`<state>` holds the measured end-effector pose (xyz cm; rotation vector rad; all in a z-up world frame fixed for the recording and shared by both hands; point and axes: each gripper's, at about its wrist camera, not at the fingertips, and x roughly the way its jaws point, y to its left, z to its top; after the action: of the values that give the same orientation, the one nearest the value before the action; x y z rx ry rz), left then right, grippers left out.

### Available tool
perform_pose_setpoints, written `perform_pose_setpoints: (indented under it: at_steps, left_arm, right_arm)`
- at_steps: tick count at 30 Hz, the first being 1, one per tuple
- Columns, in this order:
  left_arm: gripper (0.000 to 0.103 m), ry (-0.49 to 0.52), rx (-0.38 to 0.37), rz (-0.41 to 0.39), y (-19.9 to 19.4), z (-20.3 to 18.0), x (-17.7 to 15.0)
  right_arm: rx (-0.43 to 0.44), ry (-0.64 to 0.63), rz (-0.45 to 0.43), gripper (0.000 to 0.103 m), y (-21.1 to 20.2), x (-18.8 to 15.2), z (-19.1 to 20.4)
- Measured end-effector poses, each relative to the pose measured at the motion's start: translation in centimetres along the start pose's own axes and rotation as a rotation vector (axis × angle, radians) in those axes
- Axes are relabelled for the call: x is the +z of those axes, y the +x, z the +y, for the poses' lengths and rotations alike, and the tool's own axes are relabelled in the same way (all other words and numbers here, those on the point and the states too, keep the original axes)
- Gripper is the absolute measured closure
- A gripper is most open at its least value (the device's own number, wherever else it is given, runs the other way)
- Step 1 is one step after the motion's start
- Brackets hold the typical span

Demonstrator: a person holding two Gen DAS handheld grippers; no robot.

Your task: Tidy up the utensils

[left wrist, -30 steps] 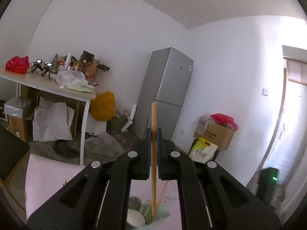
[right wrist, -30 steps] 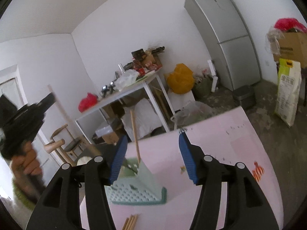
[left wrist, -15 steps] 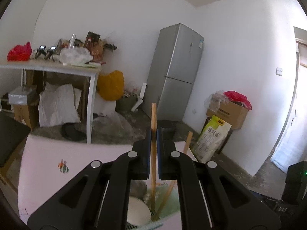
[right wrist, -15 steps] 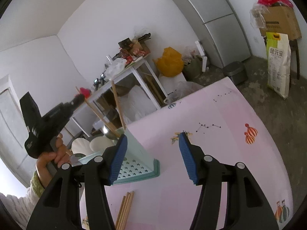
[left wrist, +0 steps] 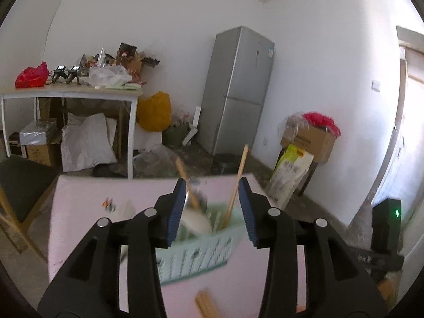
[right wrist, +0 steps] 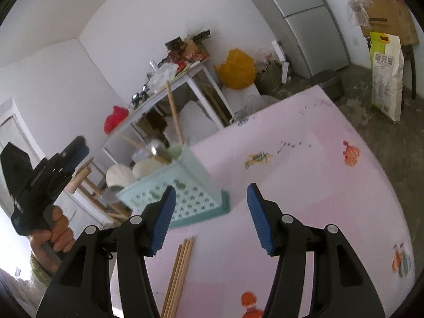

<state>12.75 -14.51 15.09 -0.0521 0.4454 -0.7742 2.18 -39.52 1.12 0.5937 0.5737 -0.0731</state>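
A mint-green utensil basket (left wrist: 196,251) stands on the pink tablecloth (right wrist: 304,185). It holds white spoons (right wrist: 119,175), a metal spoon (right wrist: 157,147) and two wooden chopsticks, one near upright (left wrist: 237,177) and one leaning (left wrist: 185,180). My left gripper (left wrist: 212,208) hovers just before the basket, its jaws opening, and neither pad touches a chopstick. It also shows in the right wrist view as the left gripper (right wrist: 78,148), held by a hand (right wrist: 55,233). My right gripper (right wrist: 210,220) is open and empty above several loose chopsticks (right wrist: 180,270) lying on the cloth.
A wooden chair (right wrist: 87,185) stands past the table's left edge. Behind are a cluttered white table (left wrist: 71,92), a grey fridge (left wrist: 238,92), a cardboard box (left wrist: 310,137) and a rice bag (right wrist: 387,79) on the floor.
The left jaws have sprung apart and let go of the chopstick, which now leans in the basket. Both grippers have dropped lower; the loose chopsticks lie closer under the right one.
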Motion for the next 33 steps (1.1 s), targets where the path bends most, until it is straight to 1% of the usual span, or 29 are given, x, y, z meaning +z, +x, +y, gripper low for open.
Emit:
perform_pose_setpoints:
  at_steps: [2, 4, 5, 6, 7, 10, 12, 14, 17, 19, 22, 24, 26, 31, 33]
  left_arm:
    - [0.064, 0.024, 0.027, 0.061, -1.1, 0.0, -1.7]
    - [0.064, 0.027, 0.048, 0.133, -1.6, 0.2, -3.7]
    - [0.064, 0.018, 0.053, 0.192, -1.7, 0.5, -5.4]
    - [0.064, 0.012, 0.054, 0.227, -1.7, 0.6, -6.4]
    - [0.064, 0.005, 0.060, 0.288, -1.5, 0.8, -8.2]
    - [0.064, -0.009, 0.074, 0.415, -0.6, 1.1, -12.4]
    - [0.064, -0.005, 0.079, 0.480, 0.1, 1.2, -14.5]
    - [0.069, 0.020, 0.099, 0.539, 0.7, 1.1, -16.6]
    - [0.070, 0.010, 0.083, 0.579, 1.3, 1.0, -17.9]
    - [0.071, 0.007, 0.064, 0.586, 1.3, 0.6, -18.4]
    - [0.071, 0.032, 0.043, 0.588, 1.2, 0.1, -18.9]
    - [0.071, 0.041, 0.040, 0.593, 1.3, -0.2, -19.0]
    - [0.075, 0.045, 0.043, 0.602, 1.6, -0.2, -19.3]
    - [0.075, 0.047, 0.046, 0.590, 1.5, -0.2, -19.5]
    - [0.077, 0.045, 0.048, 0.588, 1.6, -0.3, -19.5]
  right_arm:
    - [0.000, -0.007, 0.041, 0.048, 0.3, -1.3, 0.5]
    - [0.001, -0.008, 0.096, 0.048, 1.0, -2.9, 0.9]
    - [0.001, -0.006, 0.122, 0.048, 1.3, -3.7, 1.2]
    - [-0.006, -0.008, 0.148, 0.048, 1.8, -4.5, 1.4]
    - [-0.025, -0.017, 0.179, 0.048, 2.4, -5.5, 1.7]
    - [-0.068, -0.033, 0.268, 0.048, 3.8, -7.9, 2.5]
    - [-0.083, -0.053, 0.313, 0.048, 4.5, -9.2, 3.2]
    - [-0.087, -0.076, 0.332, 0.048, 4.8, -10.0, 3.8]
    - [-0.098, -0.110, 0.351, 0.048, 5.2, -10.5, 4.6]
    - [-0.106, -0.119, 0.358, 0.048, 5.6, -10.6, 4.8]
    - [-0.114, -0.113, 0.357, 0.048, 5.6, -10.5, 4.8]
    - [-0.120, -0.106, 0.358, 0.048, 5.6, -10.6, 4.6]
    - [-0.124, -0.101, 0.361, 0.048, 5.7, -10.4, 4.6]
    - [-0.132, -0.105, 0.365, 0.048, 5.7, -10.4, 4.6]
    - [-0.134, -0.110, 0.368, 0.048, 5.8, -10.5, 4.6]
